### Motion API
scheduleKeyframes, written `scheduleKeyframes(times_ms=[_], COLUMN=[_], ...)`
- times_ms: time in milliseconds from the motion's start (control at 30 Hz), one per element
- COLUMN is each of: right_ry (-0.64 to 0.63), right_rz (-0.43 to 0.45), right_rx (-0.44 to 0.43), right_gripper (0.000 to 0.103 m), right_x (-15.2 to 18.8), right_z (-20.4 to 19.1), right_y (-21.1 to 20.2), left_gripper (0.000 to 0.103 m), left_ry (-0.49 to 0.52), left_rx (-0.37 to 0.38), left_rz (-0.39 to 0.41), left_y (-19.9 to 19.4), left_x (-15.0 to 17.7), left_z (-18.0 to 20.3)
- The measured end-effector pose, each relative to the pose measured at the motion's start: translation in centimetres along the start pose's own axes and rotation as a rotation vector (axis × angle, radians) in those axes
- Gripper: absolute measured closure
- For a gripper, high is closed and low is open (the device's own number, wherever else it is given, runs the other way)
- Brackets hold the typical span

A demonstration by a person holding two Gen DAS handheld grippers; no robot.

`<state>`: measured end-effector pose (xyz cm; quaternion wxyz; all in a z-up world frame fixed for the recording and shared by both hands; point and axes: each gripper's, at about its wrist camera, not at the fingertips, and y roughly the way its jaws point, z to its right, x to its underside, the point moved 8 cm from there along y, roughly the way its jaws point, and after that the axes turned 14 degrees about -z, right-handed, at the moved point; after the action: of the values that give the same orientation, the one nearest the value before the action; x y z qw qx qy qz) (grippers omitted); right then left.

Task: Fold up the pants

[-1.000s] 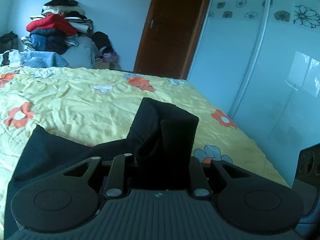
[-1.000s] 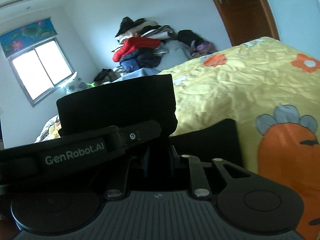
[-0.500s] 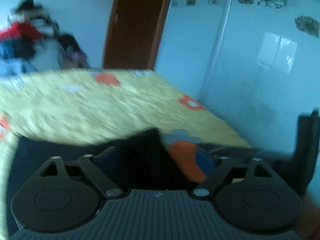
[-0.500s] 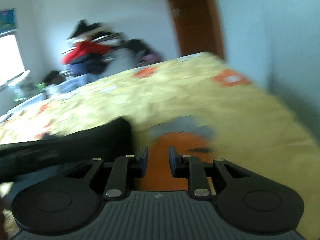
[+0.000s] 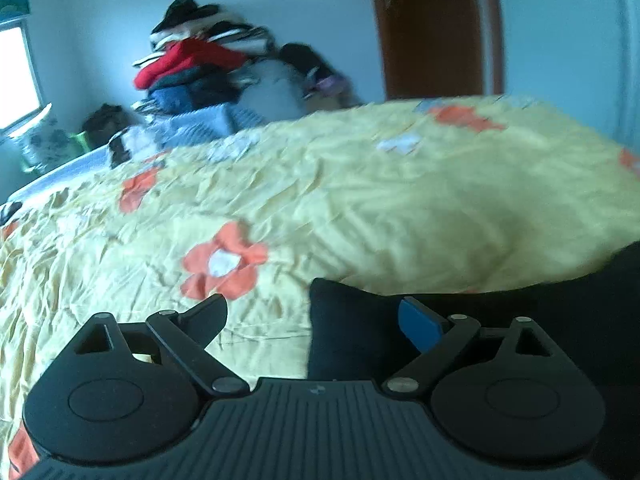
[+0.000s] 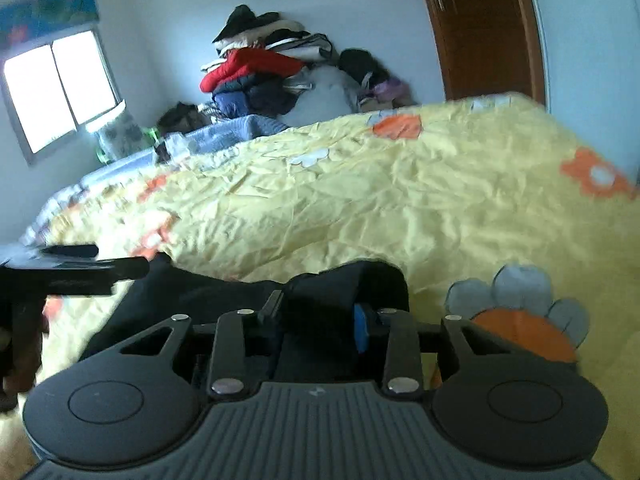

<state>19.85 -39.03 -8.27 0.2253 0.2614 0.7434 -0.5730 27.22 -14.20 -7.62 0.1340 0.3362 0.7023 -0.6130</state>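
Daylight is coming in from the window (image 6: 60, 92), which is blowing out to plain white. You are getting a cool, bluish, fairly dim room. The left wrist view is smearing with motion blur, perhaps worst around the clothes pile (image 5: 200, 68). Fisheye bending is curving the door (image 6: 484, 28) near the edges.

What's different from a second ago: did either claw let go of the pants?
The left claw has opened and released the pants; the cloth it held up now lies flat on the bed. The right claw, which briefly let go, is back on a fold of them. The clothes pile is unchanged.
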Motion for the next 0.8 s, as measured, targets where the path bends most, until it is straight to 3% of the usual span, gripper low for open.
scheduleKeyframes(times_ms=[100, 167, 233, 300, 367, 467, 533, 567, 667, 800], right_ry=[-0.01, 0.012, 0.045, 0.026, -0.066, -0.149, -0.139, -0.112, -0.026, -0.057], right_rz=[-0.024, -0.043, -0.001, 0.087, 0.123, 0.019, -0.055, -0.046, 0.052, 0.019], right_rx=[0.093, 0.097, 0.119, 0.197, 0.153, 0.059, 0.146, 0.149, 0.059, 0.026], right_gripper=[0.072, 0.06, 0.049, 0.049, 0.047, 0.047, 0.047, 0.039, 0.039, 0.038], right_x=[0.2, 0.5, 0.4, 0.4, 0.8, 2.2, 3.1, 3.2, 3.3, 4.4], right_z=[0.8, 1.5, 1.8, 1.1, -1.2, -3.2, -1.9, -1.4, -1.6, -2.9], right_y=[1.0, 1.6, 0.3, -2.3, -3.7, -1.7, 0.6, 0.5, -2.5, -2.2], left_gripper=[0.009, 0.01, 0.011, 0.009, 0.006, 0.004, 0.005, 0.007, 0.005, 0.005], left_ry=[-0.025, -0.04, -0.047, -0.058, -0.053, 0.022, 0.054, 0.038, -0.013, -0.09], left_rx=[-0.014, -0.023, -0.032, -0.019, 0.038, 0.037, -0.004, 0.0, 0.027, 0.127], left_rz=[-0.046, -0.03, 0.001, 0.026, 0.042, 0.024, 0.013, 0.025, 0.047, 0.013], left_y=[2.0, 1.4, -0.3, -2.2, -3.7, -3.3, -2.5, -3.0, -4.3, -6.1], left_x=[0.1, 0.3, 0.7, 1.5, 2.6, 4.0, 4.7, 4.8, 5.5, 8.0], left_z=[-0.6, -1.2, -1.9, -2.3, -1.7, -0.1, 0.3, 0.0, -1.0, -1.9])
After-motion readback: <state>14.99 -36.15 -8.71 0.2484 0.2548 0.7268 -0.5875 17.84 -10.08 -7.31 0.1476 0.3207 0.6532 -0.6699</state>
